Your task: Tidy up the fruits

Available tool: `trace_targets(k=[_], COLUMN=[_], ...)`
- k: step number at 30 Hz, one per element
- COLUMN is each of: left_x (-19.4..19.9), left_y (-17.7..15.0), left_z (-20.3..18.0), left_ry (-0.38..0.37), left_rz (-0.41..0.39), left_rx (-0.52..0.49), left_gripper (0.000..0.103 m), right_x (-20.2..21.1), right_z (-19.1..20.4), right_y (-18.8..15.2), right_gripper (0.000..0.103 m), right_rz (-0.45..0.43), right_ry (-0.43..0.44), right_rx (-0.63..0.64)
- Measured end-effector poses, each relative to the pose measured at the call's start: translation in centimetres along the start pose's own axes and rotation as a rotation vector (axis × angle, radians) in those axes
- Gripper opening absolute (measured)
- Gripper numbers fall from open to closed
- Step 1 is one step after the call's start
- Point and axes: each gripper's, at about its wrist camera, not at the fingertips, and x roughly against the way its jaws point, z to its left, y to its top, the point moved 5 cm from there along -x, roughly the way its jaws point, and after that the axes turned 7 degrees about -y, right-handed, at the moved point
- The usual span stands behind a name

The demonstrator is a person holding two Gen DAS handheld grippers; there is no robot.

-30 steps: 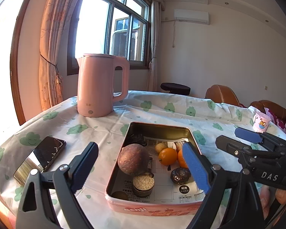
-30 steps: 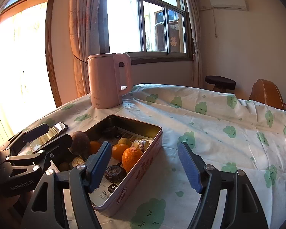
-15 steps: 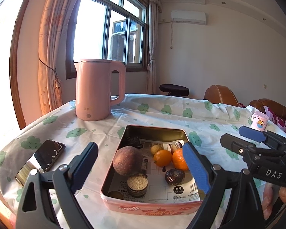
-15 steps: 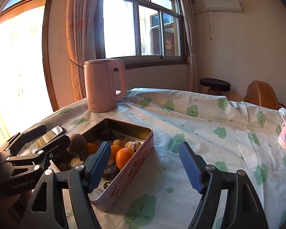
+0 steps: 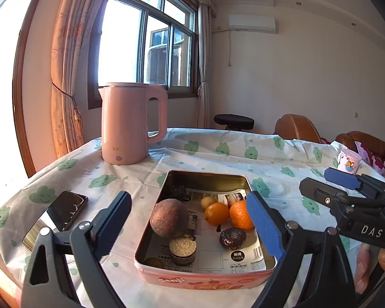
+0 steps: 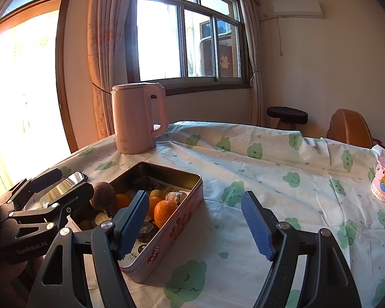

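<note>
Left gripper (image 5: 190, 224) fingers wide apart, holding nothing, above the pink tin (image 5: 205, 278) of fruits. Right gripper (image 6: 193, 227) fingers also apart, empty, over the surface (image 6: 282, 205).

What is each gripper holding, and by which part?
Nothing. The left gripper and right gripper are both open and empty; the fruits lie in the tin.

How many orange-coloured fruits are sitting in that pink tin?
2: a smooth round orange fruit mid-tin, and a dimpled orange mandarin touching its right side. Others could hide behind the big brown fruit.
</note>
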Motion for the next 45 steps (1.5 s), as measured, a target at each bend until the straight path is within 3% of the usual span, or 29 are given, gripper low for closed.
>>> trace_targets(k=[12,18,35,45], left_x=[0.1,0.5,0.2,0.3], left_y=[0.1,0.6,0.8,0.7], left_z=[-0.2,-0.2,-1.0,-1.8], left_ry=[-0.002,0.006,0.015,-0.020], left_rz=[0.000,-0.018,-0.019,-0.029], left_rx=[-0.006,-0.014,-0.016,-0.029], left_gripper=[0.093,0.103,0.103,0.103], right_x=[0.0,0.3,0.8,1.0], right_z=[-0.4,-0.9,-1.9,-2.5], right_y=[0.1,0.3,0.7,0.6], right_gripper=[0.076,0.076,0.076,0.076], right_rz=[-0.005,-0.012,-0.029,-0.031], right_ry=[-0.015,-0.025,-0.052,-0.062], right_rx=[0.000,-0.001,-0.007,-0.014])
